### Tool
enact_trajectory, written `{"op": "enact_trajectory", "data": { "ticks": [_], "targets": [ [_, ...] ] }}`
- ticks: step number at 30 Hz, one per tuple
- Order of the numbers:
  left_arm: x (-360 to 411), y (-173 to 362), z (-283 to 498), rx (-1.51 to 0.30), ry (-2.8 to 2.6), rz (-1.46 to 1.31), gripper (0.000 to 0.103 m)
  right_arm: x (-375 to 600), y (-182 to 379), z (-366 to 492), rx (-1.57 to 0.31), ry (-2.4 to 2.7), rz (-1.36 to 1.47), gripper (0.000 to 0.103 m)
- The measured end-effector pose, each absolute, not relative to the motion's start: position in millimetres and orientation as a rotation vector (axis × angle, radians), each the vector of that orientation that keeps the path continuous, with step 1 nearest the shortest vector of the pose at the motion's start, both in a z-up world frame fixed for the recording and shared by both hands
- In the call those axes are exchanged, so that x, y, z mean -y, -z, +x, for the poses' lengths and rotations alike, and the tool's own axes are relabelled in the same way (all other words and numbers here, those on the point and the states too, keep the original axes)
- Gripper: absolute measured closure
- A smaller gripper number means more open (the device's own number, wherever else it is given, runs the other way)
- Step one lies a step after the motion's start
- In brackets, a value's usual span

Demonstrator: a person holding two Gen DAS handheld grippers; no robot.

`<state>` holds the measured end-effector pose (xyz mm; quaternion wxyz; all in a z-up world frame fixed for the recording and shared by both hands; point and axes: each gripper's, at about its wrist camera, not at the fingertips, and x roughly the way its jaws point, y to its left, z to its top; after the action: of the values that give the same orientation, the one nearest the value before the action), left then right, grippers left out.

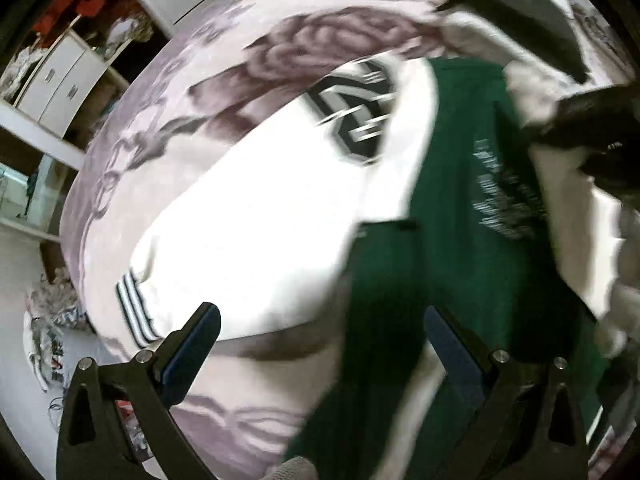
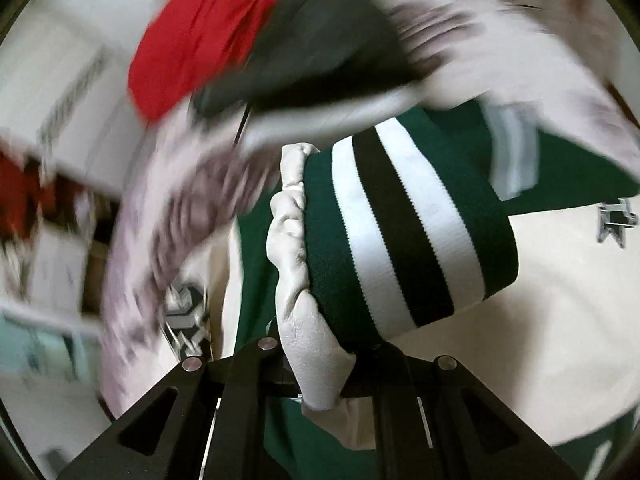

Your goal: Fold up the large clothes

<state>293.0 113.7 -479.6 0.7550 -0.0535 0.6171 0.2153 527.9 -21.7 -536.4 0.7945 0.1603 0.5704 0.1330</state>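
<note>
A green varsity jacket [image 1: 460, 200] with white sleeves and a black-and-white chest patch [image 1: 352, 116] lies spread on a bed in the left wrist view. One white sleeve [image 1: 240, 240] stretches left and ends in a striped cuff [image 1: 134, 316]. My left gripper [image 1: 320, 336] hangs above the jacket's lower edge, open, with nothing between its fingers. In the right wrist view my right gripper [image 2: 320, 372] is shut on the other sleeve's end, where the white sleeve [image 2: 296, 248] meets the green cuff with white and black stripes [image 2: 400, 224]. The bunched cloth hides its fingertips.
The bed has a pink-grey floral cover [image 1: 320, 40]. A red garment [image 2: 200, 40] and a dark grey garment [image 2: 320, 56] lie at its far side. White drawers and shelves [image 1: 60, 76] stand to the left, with clothes on the floor [image 1: 52, 328]. A dark blurred shape [image 1: 592, 136] is at the right edge.
</note>
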Motion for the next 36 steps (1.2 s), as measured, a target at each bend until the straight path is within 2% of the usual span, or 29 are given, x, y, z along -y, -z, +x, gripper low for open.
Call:
{"op": "enact_trajectory", "data": {
  "ticks": [2, 3, 4, 6, 9, 12, 17, 18, 20, 22, 24, 28, 31, 32, 33, 36],
  "targets": [
    [-126.2, 481.0, 285.2, -1.353, -0.470, -0.134, 0.000, -31.7, 573.9, 525.9, -1.354, -0.341, 0.273, 0.087],
    [-131.3, 480.0, 281.7, -1.350, -0.466, -0.139, 0.000, -46.8, 589.7, 521.3, -1.422, -0.372, 0.272, 0.076],
    [-133.6, 479.7, 279.7, -1.346, -0.460, -0.145, 0.000, -49.3, 598.6, 515.9, -1.476, -0.399, 0.297, 0.056],
    [-136.5, 477.1, 275.4, -1.340, -0.440, -0.161, 0.000, -29.5, 592.6, 499.3, -1.493, -0.438, 0.424, 0.046],
    [-132.7, 476.3, 280.8, -1.351, -0.405, -0.184, 0.000, 29.9, 557.3, 459.4, -1.422, -0.395, 0.561, 0.046],
    [-125.0, 471.4, 290.5, -1.342, -0.381, -0.177, 0.000, 104.2, 542.6, 391.8, -1.421, -0.121, 0.568, 0.046],
    [-103.4, 477.1, 326.3, -1.304, -0.330, -0.123, 0.000, 181.4, 586.2, 320.4, -1.513, 0.194, 0.557, 0.047],
    [-97.8, 480.5, 335.7, -1.301, -0.323, -0.098, 0.000, 188.6, 591.9, 319.0, -1.504, 0.211, 0.516, 0.050],
    [-86.4, 487.8, 356.8, -1.281, -0.301, -0.055, 0.000, 195.8, 597.9, 316.5, -1.436, 0.306, 0.368, 0.053],
    [-74.4, 497.7, 379.0, -1.260, -0.296, 0.001, 0.000, 212.2, 608.7, 306.2, -1.435, 0.381, 0.464, 0.059],
    [-66.0, 511.4, 400.6, -1.250, -0.290, 0.028, 0.000, 218.4, 607.1, 293.9, -1.441, 0.410, 0.517, 0.059],
    [-58.1, 548.0, 428.5, -1.291, -0.302, 0.122, 0.000, 180.1, 568.0, 261.6, -1.480, 0.338, 0.565, 0.059],
    [-60.8, 565.8, 437.0, -1.303, -0.310, 0.150, 0.000, 174.7, 527.8, 244.5, -1.340, 0.326, 0.673, 0.060],
    [-61.1, 566.7, 437.5, -1.301, -0.311, 0.152, 0.000, 170.8, 518.0, 244.6, -1.271, 0.318, 0.695, 0.065],
    [-61.5, 568.0, 438.1, -1.298, -0.311, 0.152, 0.000, 168.5, 514.7, 248.7, -1.219, 0.289, 0.707, 0.078],
    [-62.1, 569.8, 436.6, -1.286, -0.309, 0.145, 0.000, 177.3, 534.1, 302.2, -1.137, 0.220, 0.748, 0.080]
  ]
}}
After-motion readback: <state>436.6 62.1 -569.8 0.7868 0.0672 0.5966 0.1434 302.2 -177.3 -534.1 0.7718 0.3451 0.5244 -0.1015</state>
